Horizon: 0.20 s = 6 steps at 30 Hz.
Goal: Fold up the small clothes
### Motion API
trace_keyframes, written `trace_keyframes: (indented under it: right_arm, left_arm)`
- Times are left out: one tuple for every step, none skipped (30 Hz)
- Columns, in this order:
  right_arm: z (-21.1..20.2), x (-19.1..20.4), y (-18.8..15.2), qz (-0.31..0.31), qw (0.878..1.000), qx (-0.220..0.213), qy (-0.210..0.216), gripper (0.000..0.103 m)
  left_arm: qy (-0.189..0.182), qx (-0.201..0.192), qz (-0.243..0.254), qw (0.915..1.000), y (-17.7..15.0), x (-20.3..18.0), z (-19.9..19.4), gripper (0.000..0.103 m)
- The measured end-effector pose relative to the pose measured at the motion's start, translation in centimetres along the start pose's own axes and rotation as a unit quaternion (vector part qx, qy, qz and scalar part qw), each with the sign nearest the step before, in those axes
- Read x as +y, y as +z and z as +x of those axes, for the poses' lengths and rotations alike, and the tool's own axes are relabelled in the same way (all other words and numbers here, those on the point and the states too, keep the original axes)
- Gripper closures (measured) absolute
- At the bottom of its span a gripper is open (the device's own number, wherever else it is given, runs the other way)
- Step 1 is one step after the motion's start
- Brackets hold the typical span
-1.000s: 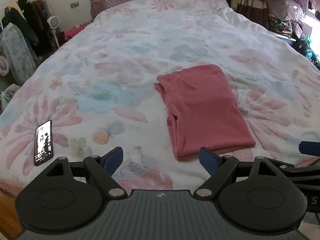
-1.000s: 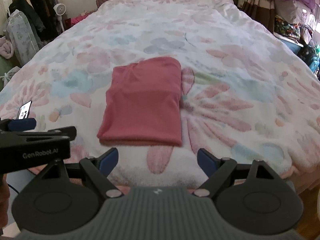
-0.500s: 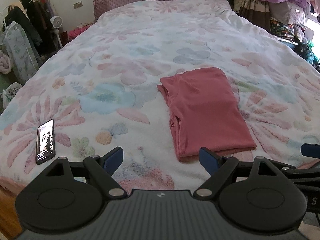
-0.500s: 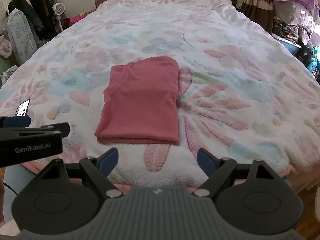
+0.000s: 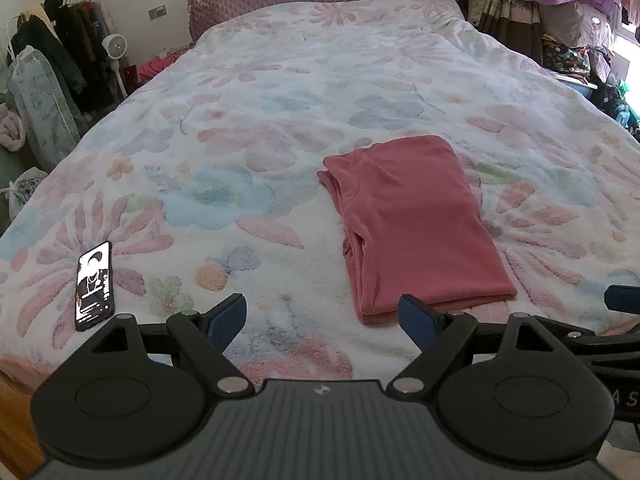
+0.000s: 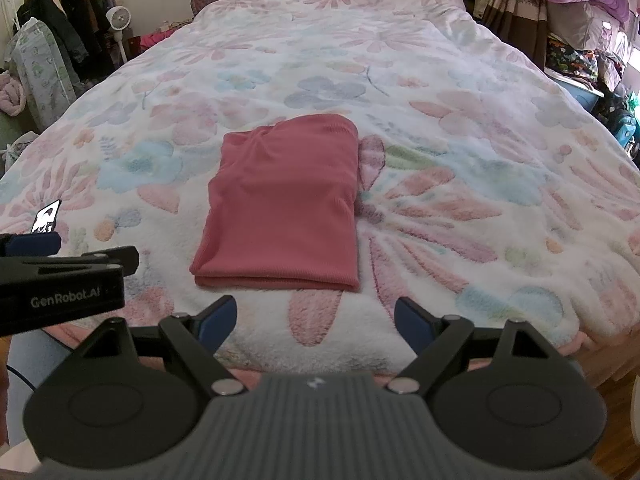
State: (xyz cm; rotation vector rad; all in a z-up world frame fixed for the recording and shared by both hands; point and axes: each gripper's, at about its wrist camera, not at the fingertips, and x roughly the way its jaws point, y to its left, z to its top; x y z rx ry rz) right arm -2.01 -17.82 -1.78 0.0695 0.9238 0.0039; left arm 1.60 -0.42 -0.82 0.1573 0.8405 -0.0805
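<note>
A pink garment [image 5: 412,216] lies folded into a neat rectangle on the floral bedspread [image 5: 260,120]; it also shows in the right wrist view [image 6: 284,204]. My left gripper [image 5: 322,318] is open and empty, held back from the bed's near edge, left of the garment's near end. My right gripper [image 6: 316,320] is open and empty, just short of the garment's near edge. The left gripper's body [image 6: 60,280] shows at the left of the right wrist view.
A phone [image 5: 95,286] with a lit screen lies on the bedspread at the near left. A clothes rack [image 5: 60,52] and fan [image 5: 114,46] stand left of the bed. Piled bedding and bags [image 5: 560,8] crowd the right side.
Both grippers have drawn back slightly and tilted up from the bed; the garment sits a little farther away in both views. It has not moved on the bedspread.
</note>
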Motion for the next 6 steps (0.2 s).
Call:
trace_keyframes:
  right_arm:
    - [0.01,0.0,0.02,0.0,1.0,0.0,0.0,0.021]
    - [0.01,0.04,-0.01,0.0,1.0,-0.001,0.001,0.021]
    - [0.03,0.07,-0.01,-0.001,1.0,0.0,0.001,0.021]
    - [0.06,0.05,0.02,-0.001,1.0,0.0,0.001,0.021]
    - [0.05,0.06,0.02,-0.001,1.0,0.0,0.001,0.021]
    - [0.05,0.07,0.02,-0.001,1.0,0.0,0.001,0.021]
  left_arm:
    - [-0.001,-0.001,-0.001,1.0,-0.02,0.03,-0.04,0.003]
    - [-0.001,-0.002,-0.001,1.0,-0.05,0.02,-0.05,0.003]
    - [0.0,-0.003,0.0,1.0,-0.1,-0.02,-0.07,0.003]
    - [0.002,-0.004,0.0,1.0,-0.11,-0.05,-0.04,0.003]
    - [0.003,-0.005,0.001,1.0,-0.11,-0.03,-0.04,0.003]
    - [0.004,-0.006,-0.001,1.0,-0.11,-0.03,-0.07,0.003]
